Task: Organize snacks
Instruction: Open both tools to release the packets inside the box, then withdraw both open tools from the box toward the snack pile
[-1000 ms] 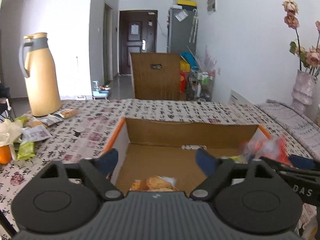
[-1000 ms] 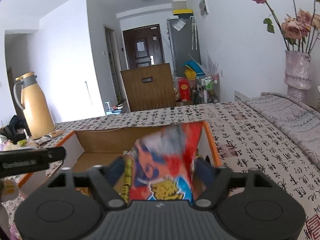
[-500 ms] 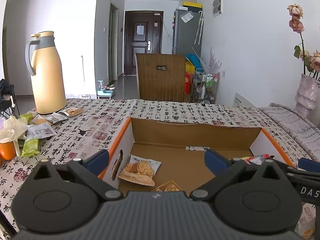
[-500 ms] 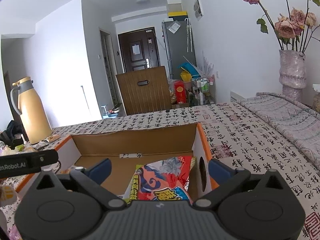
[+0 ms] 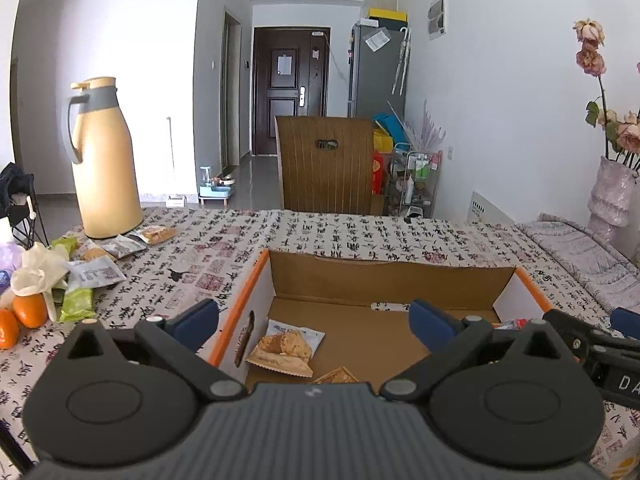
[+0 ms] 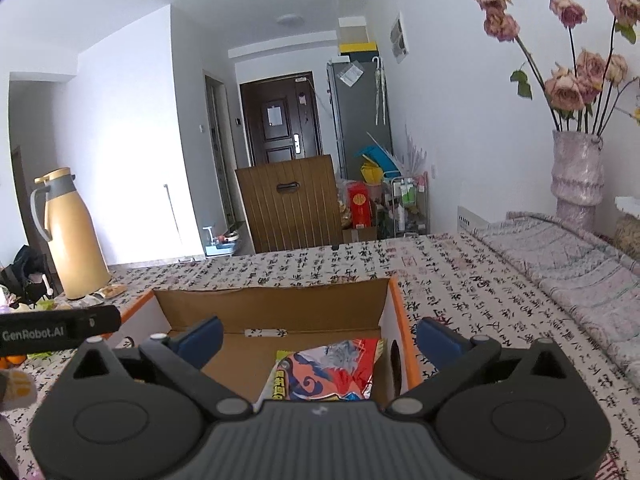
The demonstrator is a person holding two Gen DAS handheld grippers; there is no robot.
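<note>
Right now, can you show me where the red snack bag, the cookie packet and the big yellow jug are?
red snack bag [image 6: 326, 374]: right wrist view, middle of its printed front.
cookie packet [image 5: 285, 346]: left wrist view, on the cookie picture.
yellow jug [image 5: 105, 168]: left wrist view, middle of its body.

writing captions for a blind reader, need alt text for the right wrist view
The open right gripper hovers over an orange-edged cardboard box holding a red and blue snack bag. The box sits on a calligraphy-print tablecloth, with a tan thermos jug far left.
</note>
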